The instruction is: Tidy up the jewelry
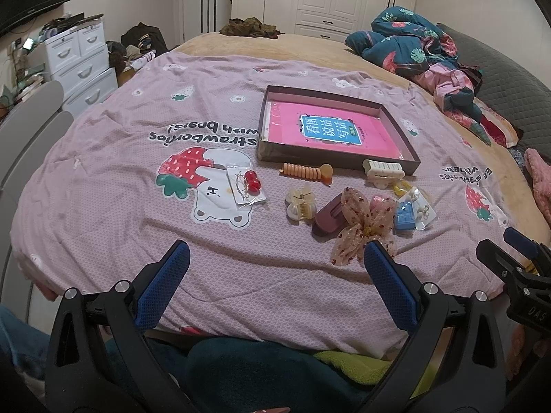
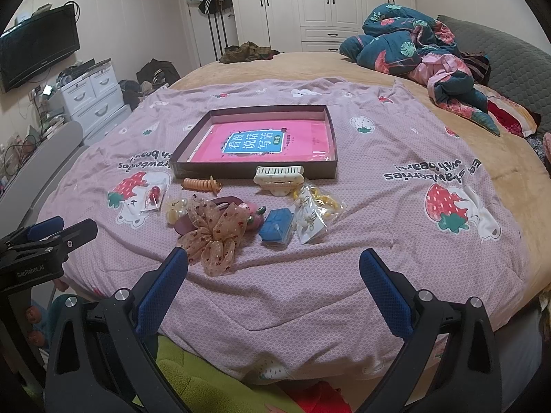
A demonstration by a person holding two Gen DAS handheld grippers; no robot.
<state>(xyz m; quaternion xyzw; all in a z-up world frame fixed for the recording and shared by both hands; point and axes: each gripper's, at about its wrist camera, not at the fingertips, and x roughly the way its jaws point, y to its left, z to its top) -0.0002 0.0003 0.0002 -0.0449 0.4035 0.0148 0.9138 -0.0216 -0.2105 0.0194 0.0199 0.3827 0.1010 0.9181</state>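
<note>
Blue-padded and spread wide with nothing between its jaws, the left gripper hung low over the quilt; the gauze bow lay just ahead of its right finger, the cherry earring packet further ahead, the box tray beyond. From the right wrist, the right gripper was equally spread and empty, the bow ahead-left, the blue box straight ahead. The floppy gauze could likely snag neighbouring clips when lifted.

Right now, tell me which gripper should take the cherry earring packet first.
Probably left. The cherry earring packet lies at the pile's left end, nearer the open left gripper. The right gripper, also open, faces the sheer bow and blue box.
</note>
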